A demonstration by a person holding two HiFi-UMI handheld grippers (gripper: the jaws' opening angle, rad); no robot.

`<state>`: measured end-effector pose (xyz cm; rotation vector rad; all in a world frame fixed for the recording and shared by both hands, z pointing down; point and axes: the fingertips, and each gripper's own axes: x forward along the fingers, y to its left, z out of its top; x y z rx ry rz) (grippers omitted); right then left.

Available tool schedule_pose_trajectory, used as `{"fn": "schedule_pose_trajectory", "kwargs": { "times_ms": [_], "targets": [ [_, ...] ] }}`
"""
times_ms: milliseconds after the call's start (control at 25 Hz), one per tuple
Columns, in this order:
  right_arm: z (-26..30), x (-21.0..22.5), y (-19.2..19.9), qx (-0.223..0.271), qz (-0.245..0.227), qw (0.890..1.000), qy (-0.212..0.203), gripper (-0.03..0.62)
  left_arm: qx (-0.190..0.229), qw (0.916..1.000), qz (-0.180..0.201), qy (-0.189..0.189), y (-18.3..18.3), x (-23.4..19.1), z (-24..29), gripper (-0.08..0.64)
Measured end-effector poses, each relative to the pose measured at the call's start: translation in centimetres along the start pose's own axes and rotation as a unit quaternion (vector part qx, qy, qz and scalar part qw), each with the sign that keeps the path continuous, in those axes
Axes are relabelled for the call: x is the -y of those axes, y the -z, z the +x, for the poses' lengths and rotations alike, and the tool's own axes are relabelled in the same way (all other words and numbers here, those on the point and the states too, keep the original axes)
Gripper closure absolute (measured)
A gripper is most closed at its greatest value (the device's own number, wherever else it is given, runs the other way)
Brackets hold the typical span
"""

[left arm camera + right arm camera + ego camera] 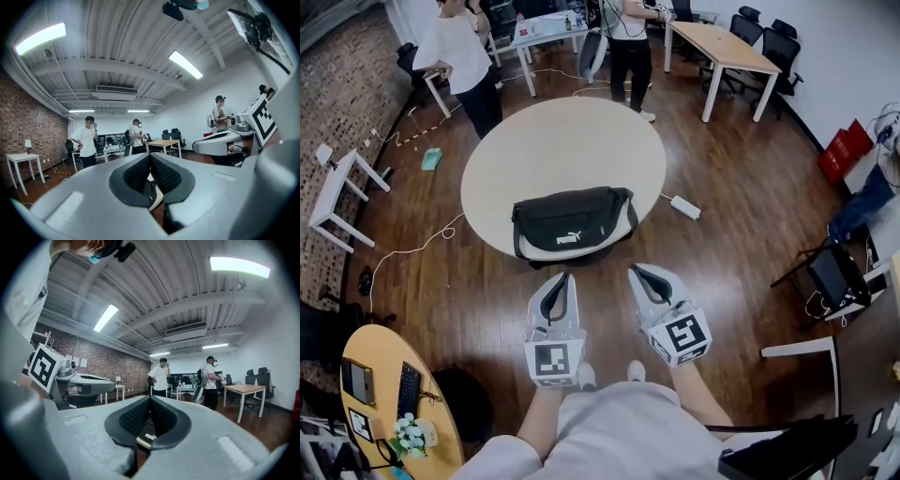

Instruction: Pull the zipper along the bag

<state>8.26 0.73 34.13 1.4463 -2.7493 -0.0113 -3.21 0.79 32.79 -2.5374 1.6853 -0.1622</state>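
Head view: left tool (562,278) and right tool (636,273) hang clenched, empty, short of the bag (574,222), likely about to start

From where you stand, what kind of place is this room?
Probably a shared office or lab workspace: a long desk with black office chairs, a keyboard on a side table, and a power strip lying on the wooden floor.
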Motion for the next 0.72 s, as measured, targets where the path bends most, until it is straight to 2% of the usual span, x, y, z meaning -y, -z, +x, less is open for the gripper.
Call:
{"fn": "schedule_pose_trajectory", "kwargs": {
  "times_ms": [240,400,560,720],
  "targets": [
    [0.9,-3.9,1.6,-0.024,0.008,0.999,-0.025,0.601,-0.014,0.9995,-0.018,-0.022,2.3,-2.5,-2.9,0.543],
    [1.7,-5.8,1.4,-0.030,0.001,0.999,-0.040,0.601,-0.010,0.9997,-0.012,-0.018,2.3,-3.7,-3.4,0.543],
    [3.1,-6.7,1.7,-0.037,-0.005,0.999,-0.036,0.601,-0.004,0.9998,-0.012,-0.017,2.4,-5.4,-3.5,0.543],
    [5.4,-7.5,0.8,-0.023,-0.017,0.999,-0.032,0.601,0.012,0.9997,-0.004,-0.020,1.9,-8.2,-3.1,0.543]
  ]
}}
